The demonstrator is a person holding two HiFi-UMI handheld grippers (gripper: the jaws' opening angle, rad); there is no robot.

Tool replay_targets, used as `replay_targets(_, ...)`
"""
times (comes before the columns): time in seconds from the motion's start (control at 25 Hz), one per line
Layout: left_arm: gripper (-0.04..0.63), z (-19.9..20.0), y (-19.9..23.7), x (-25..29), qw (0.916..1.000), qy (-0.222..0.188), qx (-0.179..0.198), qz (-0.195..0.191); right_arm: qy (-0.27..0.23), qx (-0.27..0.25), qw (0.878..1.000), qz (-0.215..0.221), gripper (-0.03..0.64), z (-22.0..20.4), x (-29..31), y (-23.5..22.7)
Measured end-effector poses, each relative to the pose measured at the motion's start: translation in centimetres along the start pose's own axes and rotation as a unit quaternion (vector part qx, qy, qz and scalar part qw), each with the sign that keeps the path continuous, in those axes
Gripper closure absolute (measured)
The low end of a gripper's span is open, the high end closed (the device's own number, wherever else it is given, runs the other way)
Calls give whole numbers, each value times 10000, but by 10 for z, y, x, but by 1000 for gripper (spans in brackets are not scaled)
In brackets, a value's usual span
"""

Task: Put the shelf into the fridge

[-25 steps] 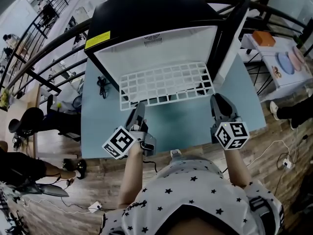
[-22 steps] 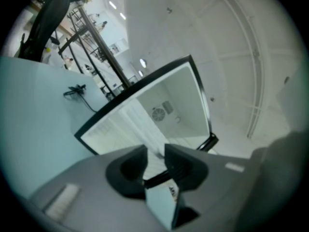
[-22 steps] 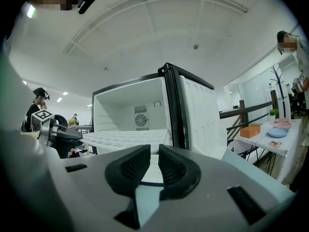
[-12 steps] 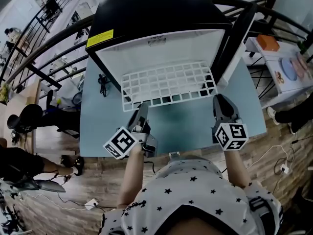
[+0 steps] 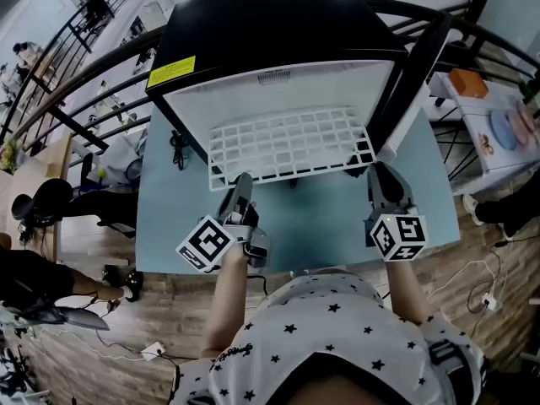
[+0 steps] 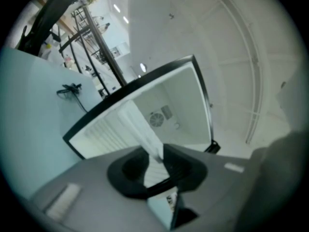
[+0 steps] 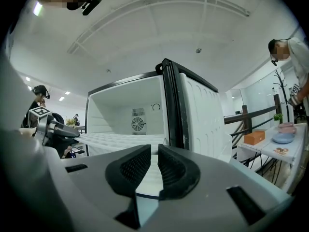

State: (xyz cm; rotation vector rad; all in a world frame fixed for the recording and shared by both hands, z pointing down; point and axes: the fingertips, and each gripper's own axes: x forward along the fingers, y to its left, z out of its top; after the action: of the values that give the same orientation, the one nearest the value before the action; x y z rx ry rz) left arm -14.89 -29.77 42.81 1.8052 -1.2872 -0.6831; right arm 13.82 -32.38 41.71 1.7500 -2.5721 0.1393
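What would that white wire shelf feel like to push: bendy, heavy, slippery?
The shelf probably stays stiff: its grid looks flat while part sticks out of the fridge. Open wirework suggests it's light. Thin smooth bars may slip sideways.

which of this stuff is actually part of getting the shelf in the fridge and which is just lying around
Part of the job:
white wire shelf, partly inside
open fridge
left gripper, jaws closing on the shelf's front edge
right gripper, gripping its front right corner

Just lying about:
black cable beside the fridge
plates and orange box on the side table
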Motion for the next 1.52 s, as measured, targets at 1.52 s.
replay_targets(1.52, 494, 17, 10, 26, 9989, -309, 260, 245, 91, -462, 9828, 1784, 592, -13, 49, 149)
